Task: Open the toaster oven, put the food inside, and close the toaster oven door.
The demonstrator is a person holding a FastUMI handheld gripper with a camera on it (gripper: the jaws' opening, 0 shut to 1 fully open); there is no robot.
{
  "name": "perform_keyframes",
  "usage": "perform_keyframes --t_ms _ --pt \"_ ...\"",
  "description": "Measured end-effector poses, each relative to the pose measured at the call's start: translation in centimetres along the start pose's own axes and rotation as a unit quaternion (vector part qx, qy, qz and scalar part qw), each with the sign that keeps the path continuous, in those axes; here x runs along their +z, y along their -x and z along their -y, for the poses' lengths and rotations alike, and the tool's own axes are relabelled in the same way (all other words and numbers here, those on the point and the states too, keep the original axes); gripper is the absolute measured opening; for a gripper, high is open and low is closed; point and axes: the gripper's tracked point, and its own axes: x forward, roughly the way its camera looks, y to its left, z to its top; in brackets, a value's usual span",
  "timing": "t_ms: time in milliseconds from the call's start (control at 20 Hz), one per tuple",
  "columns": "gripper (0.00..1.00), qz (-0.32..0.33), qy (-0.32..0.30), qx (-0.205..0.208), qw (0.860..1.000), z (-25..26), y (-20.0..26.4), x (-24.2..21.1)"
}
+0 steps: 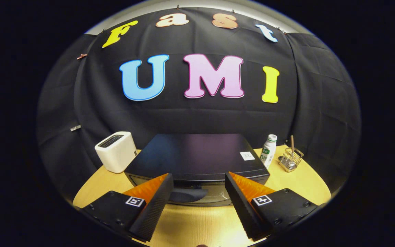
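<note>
The black toaster oven [197,154] stands in the middle of the wooden table [197,223], its flat top towards me and its glass door facing the fingers. My gripper [199,185] is open, fingertips spread wide just in front of the top of the door. A dark handle on the door [187,195] lies between the fingers, nearer the left one. Nothing is held. The door looks shut, though only its upper part is visible between the fingers.
A white slot toaster [116,151] stands left of the oven. To the right are a white bottle with a green label [268,150] and a small wire basket holding a stick [290,159]. Bare table lies in front of the oven.
</note>
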Motion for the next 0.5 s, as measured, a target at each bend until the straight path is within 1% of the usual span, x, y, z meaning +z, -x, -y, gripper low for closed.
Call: perform_keyframes --t_ms 100,250,300,400,450,500 --pt "0.98 -0.015 0.003 0.013 1.0 -1.1 -1.5 -1.3" --pt "0.99 -0.043 0.004 0.006 0.999 -1.1 -3.0 -3.4" --pt "0.98 -0.034 -0.009 0.006 0.999 -1.4 -3.5 -3.2" --pt "0.98 -0.027 0.0 -0.001 1.0 -1.6 -3.3 -3.2" --pt "0.98 -0.022 0.001 0.003 1.0 -2.1 -3.2 -3.3" --pt "0.99 -0.03 -0.003 0.005 1.0 -2.5 -3.2 -3.8"
